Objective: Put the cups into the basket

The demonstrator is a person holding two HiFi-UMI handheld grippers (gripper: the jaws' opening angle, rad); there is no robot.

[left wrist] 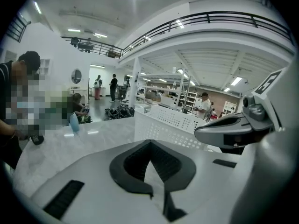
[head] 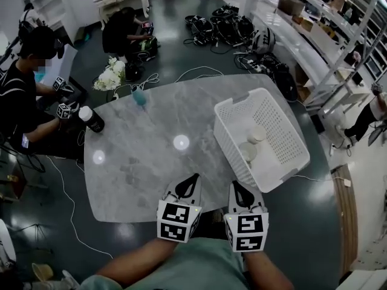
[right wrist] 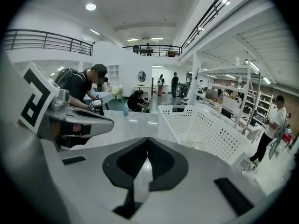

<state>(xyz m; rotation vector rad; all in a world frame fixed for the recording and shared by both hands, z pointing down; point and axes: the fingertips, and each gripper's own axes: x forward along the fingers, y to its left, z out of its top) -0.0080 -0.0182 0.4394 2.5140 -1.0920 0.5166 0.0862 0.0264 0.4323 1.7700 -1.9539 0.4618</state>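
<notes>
A white perforated basket (head: pixel 225 139) stands on the right side of the grey marble table (head: pixel 139 168). Two white cups (head: pixel 256 133) (head: pixel 247 152) lie inside it. A small blue cup (head: pixel 139 97) stands alone at the table's far edge. My left gripper (head: pixel 193 179) and right gripper (head: pixel 235 186) hover side by side over the near edge, both shut with nothing between the jaws. The left gripper view shows its shut jaws, the basket (left wrist: pixel 163 124) ahead and the blue cup (left wrist: pixel 74 122) far left. The right gripper view shows the basket (right wrist: pixel 210 125) with a cup (right wrist: pixel 195 137) in it.
At the table's left, a seated person in black holds marker-cube grippers around a dark bottle with a white cap (head: pixel 91 119). White flowers (head: pixel 110 76), bags and cables lie on the floor beyond. Shelving runs along the right. Other people stand further off.
</notes>
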